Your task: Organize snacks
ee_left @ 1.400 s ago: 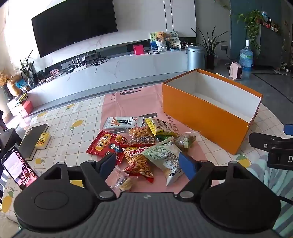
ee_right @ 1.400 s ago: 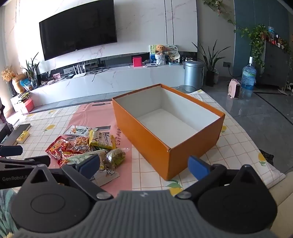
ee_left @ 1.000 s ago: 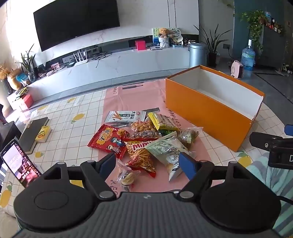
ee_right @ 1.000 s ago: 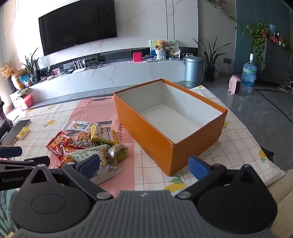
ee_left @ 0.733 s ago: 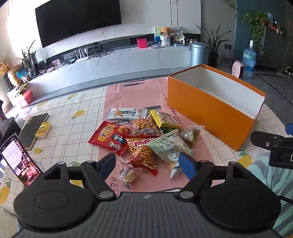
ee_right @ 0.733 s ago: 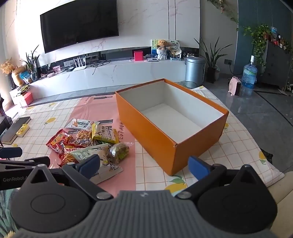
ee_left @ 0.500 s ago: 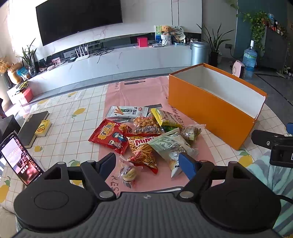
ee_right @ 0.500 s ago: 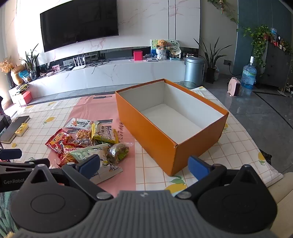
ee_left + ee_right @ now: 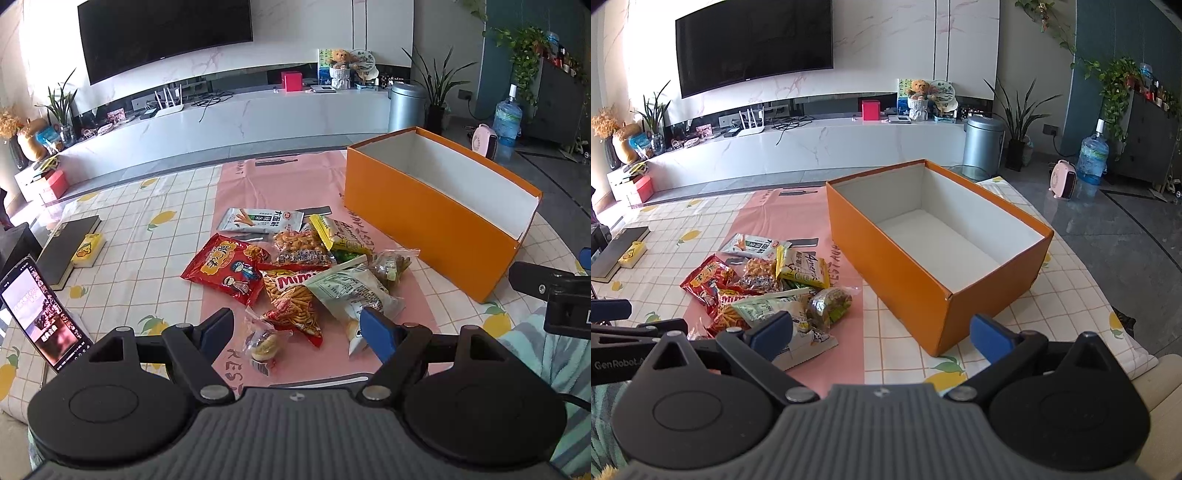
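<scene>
Snack pile [image 9: 295,273] beside orange box [image 9: 897,273]; left hand-held gripper [image 9: 297,328] and right hand-held gripper [image 9: 882,334] spread wide, grasping nothing.

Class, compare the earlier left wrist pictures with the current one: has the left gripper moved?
Yes. The left gripper has drawn back toward the person: the snack pile and orange box now sit further beyond its open fingers, with more tablecloth showing.

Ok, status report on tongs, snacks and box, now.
Left tongs open, empty, above the snack pile. Right tongs open, empty. Orange box empty, beside the pile. Nothing blocking.
</scene>
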`<control>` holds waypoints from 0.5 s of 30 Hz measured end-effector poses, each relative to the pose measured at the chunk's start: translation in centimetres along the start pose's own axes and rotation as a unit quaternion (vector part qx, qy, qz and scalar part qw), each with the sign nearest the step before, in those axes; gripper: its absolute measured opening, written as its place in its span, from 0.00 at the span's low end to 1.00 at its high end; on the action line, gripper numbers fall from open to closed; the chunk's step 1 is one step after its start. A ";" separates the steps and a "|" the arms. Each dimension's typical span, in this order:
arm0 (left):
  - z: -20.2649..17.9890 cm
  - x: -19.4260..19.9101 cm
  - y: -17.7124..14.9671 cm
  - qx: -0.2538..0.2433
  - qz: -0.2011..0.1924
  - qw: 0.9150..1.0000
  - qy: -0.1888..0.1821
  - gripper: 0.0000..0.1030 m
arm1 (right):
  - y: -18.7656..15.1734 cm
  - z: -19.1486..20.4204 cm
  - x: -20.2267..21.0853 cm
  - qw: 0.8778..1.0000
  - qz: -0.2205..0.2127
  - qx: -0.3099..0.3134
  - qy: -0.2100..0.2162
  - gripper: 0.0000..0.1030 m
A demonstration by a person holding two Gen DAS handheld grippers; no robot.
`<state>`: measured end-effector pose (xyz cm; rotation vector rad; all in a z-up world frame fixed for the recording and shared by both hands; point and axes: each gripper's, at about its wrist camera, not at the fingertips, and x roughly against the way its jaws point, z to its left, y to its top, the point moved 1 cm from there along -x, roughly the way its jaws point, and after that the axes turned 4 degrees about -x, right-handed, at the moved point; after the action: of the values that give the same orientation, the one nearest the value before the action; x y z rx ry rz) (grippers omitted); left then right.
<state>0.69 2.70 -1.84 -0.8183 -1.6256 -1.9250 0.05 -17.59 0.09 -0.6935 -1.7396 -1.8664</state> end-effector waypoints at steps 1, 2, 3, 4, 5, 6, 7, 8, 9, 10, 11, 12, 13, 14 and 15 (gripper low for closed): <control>0.0 0.0 0.0 0.001 0.000 1.000 0.000 0.89 | 0.0 0.0 0.0 1.000 0.000 0.001 -0.001 0.96; 0.1 0.0 0.0 0.001 0.000 1.000 0.000 0.89 | 0.0 0.1 0.0 1.000 0.000 0.001 -0.001 0.96; 0.1 0.0 -0.1 0.002 0.001 1.000 0.000 0.89 | 0.0 0.1 0.0 1.000 0.000 0.001 -0.002 0.96; 0.2 -0.1 -0.1 0.003 0.001 1.000 0.000 0.89 | 0.0 0.1 0.0 1.000 0.000 0.002 -0.002 0.96; 0.3 -0.1 -0.1 0.004 0.001 1.000 0.000 0.89 | 0.0 0.2 0.0 1.000 0.000 0.003 -0.003 0.96; 0.3 -0.1 -0.1 0.005 0.001 1.000 -0.001 0.89 | 0.0 0.2 0.1 1.000 -0.001 0.003 -0.003 0.96; 0.3 -0.1 -0.2 0.006 0.001 1.000 -0.001 0.89 | 0.0 0.3 0.1 1.000 -0.001 0.004 -0.003 0.96; 0.5 -0.2 -0.2 0.006 0.002 1.000 -0.001 0.89 | 0.0 0.3 0.1 1.000 -0.001 0.004 -0.003 0.96; 0.5 -0.2 -0.2 0.007 0.002 1.000 -0.001 0.89 | 0.0 0.3 0.1 1.000 -0.001 0.005 -0.004 0.96; 0.5 -0.2 -0.2 0.007 0.001 1.000 -0.001 0.89 | 0.0 0.3 0.1 1.000 -0.001 0.005 -0.004 0.96; 0.5 -0.1 -0.2 0.007 0.001 1.000 -0.002 0.89 | 0.0 0.3 0.1 1.000 -0.001 0.004 -0.004 0.96; 0.5 -0.1 -0.2 0.007 0.001 1.000 -0.002 0.89 | 0.0 0.3 0.1 1.000 -0.001 0.005 -0.004 0.96; 0.5 -0.1 -0.2 0.008 0.001 1.000 -0.002 0.89 | 0.0 0.3 0.1 1.000 -0.001 0.005 -0.004 0.96; 0.6 -0.1 -0.2 0.009 0.001 1.000 -0.002 0.89 | 0.0 0.3 0.1 1.000 -0.001 0.005 -0.004 0.96; 0.6 -0.1 -0.2 0.009 0.001 1.000 -0.002 0.89 | 0.0 0.3 0.1 1.000 -0.001 0.005 -0.004 0.96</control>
<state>0.70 3.33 -1.94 -0.8163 -1.6418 -1.9048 -0.03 -17.29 0.19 -0.6966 -1.7538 -1.8584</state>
